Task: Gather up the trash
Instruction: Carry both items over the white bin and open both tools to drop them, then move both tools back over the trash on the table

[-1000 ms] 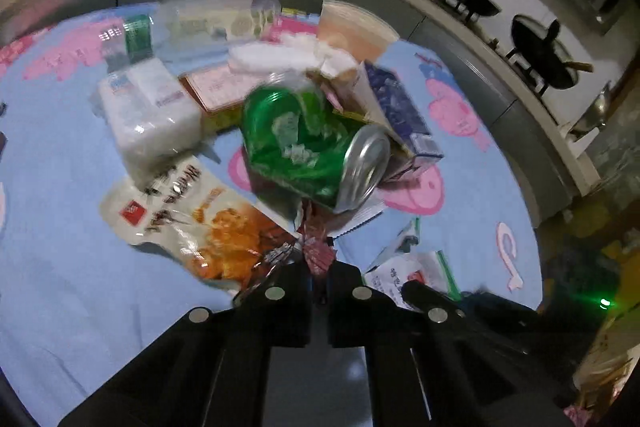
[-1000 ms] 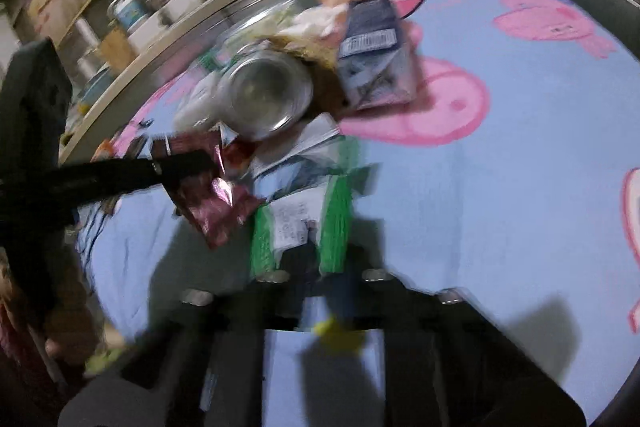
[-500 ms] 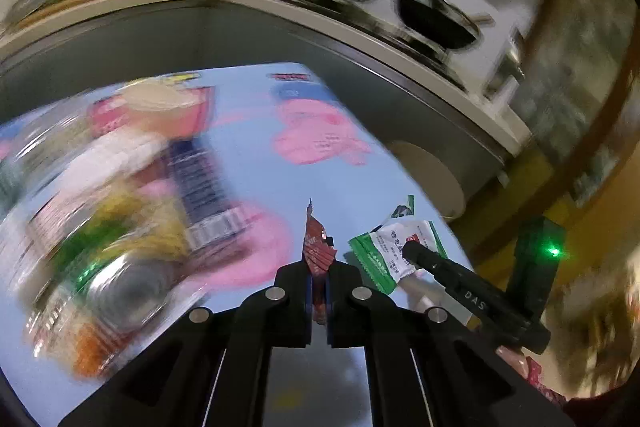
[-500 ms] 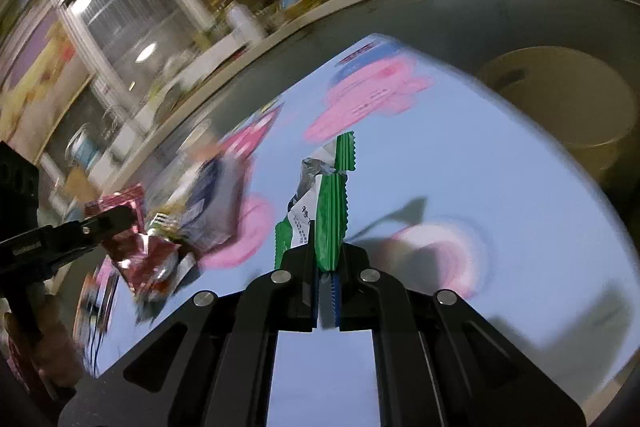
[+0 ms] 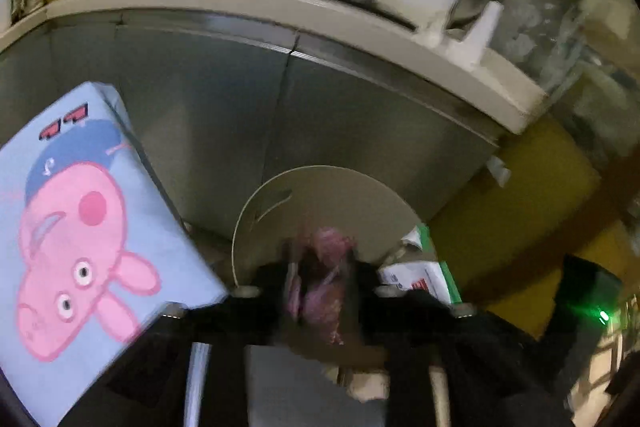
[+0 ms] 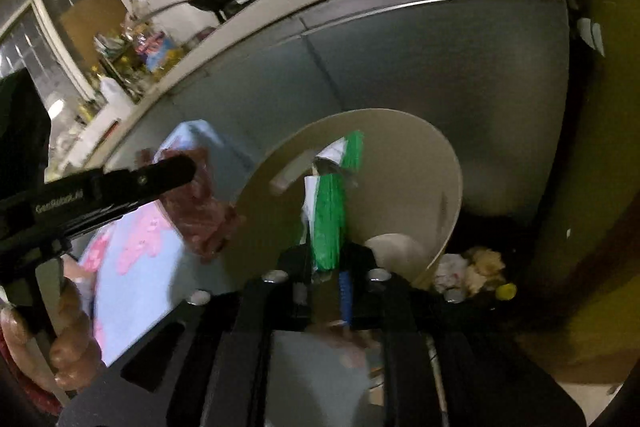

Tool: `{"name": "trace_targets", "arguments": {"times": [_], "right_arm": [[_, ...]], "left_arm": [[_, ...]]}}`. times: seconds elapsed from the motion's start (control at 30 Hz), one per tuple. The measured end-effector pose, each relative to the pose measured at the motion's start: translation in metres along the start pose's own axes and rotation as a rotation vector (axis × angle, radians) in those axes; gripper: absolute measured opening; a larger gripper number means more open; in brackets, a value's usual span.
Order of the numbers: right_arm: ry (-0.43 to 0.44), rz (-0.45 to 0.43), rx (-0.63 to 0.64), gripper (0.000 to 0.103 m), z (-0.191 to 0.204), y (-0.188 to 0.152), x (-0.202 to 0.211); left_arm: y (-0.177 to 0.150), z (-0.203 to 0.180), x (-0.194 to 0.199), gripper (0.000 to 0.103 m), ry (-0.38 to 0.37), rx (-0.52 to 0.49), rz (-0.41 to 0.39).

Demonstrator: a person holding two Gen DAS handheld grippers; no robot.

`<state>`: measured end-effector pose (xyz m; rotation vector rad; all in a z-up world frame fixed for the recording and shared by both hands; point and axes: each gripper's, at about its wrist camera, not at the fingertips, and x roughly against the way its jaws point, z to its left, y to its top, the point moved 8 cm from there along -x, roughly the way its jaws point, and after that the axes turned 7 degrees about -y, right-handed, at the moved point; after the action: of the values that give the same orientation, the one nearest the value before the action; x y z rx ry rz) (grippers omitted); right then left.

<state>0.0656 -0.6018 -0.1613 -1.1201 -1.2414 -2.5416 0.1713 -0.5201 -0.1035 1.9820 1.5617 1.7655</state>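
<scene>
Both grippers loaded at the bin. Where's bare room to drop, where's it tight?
Open bin mouth ahead of green wrapper is free. Table corner is bare. Tight: floor right of bin, scraps; red wrapper beside green.

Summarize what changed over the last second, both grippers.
Both grippers swung from the trash pile on the table over to the beige bin beside it. Left gripper still pinches the red wrapper; right gripper still pinches the green-and-white wrapper. Nothing released yet. The blue tablecloth now sits off to the left.
</scene>
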Motion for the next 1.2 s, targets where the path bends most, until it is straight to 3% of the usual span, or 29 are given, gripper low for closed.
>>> {"name": "trace_targets", "arguments": {"times": [0.03,0.07,0.2,0.37,0.5,0.67,0.83,1.0,1.1,1.2], "right_arm": [[-0.010,-0.013,-0.007,0.059,-0.002,0.002,-0.001],[-0.017,-0.030,-0.015,0.062,-0.004,0.006,0.000],[-0.017,-0.091,-0.017,0.063,-0.004,0.010,0.015],[0.057,-0.161,-0.030,0.061,0.012,0.011,0.048],[0.145,-0.141,-0.003,0.056,0.050,-0.003,0.058],[0.291,-0.061,0.095,0.054,0.129,-0.047,0.066],[0.404,0.063,0.238,0.055,0.218,-0.111,0.065],[0.476,0.141,0.428,0.061,0.310,-0.173,0.066],[0.472,0.142,0.500,0.064,0.345,-0.192,0.064],[0.456,0.152,0.506,0.064,0.367,-0.195,0.053]], "left_arm": [[0.001,0.004,-0.004,0.069,0.016,0.016,-0.001],[0.001,0.007,-0.004,0.078,0.029,0.034,-0.015],[-0.002,0.018,0.016,0.079,0.056,0.067,-0.065],[-0.018,0.015,0.086,0.079,0.079,0.059,-0.171],[-0.052,0.016,0.138,0.079,0.090,0.001,-0.206],[-0.109,0.041,0.208,0.079,0.127,-0.009,-0.197],[-0.169,0.098,0.280,0.079,0.251,0.070,-0.234],[-0.223,0.164,0.341,0.078,0.384,0.279,-0.283],[-0.240,0.188,0.355,0.077,0.395,0.365,-0.292],[-0.244,0.208,0.360,0.075,0.326,0.453,-0.303]]}}
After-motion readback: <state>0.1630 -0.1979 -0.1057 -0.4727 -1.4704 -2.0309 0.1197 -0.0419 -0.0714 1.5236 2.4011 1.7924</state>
